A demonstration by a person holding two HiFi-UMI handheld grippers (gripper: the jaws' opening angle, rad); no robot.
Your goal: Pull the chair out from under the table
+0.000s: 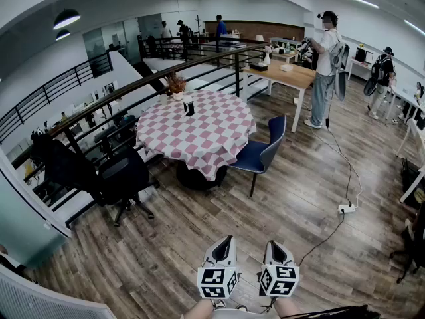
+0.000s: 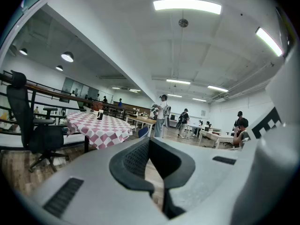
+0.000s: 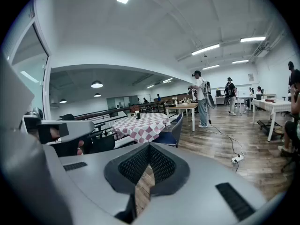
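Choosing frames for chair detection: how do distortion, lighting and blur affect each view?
Head view: heavy fisheye, yet the blue chair is sharp and evenly lit. Left gripper view: chair barely peeks past the checked table. Right gripper view: chair small, corners vignetted black.

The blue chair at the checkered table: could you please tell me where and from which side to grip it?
Probably the top edge of the backrest of the blue chair, coming from the side away from the checkered table. Its seat points toward the table, so the thin upright back is exposed. The left gripper and right gripper, both shut, must open first.
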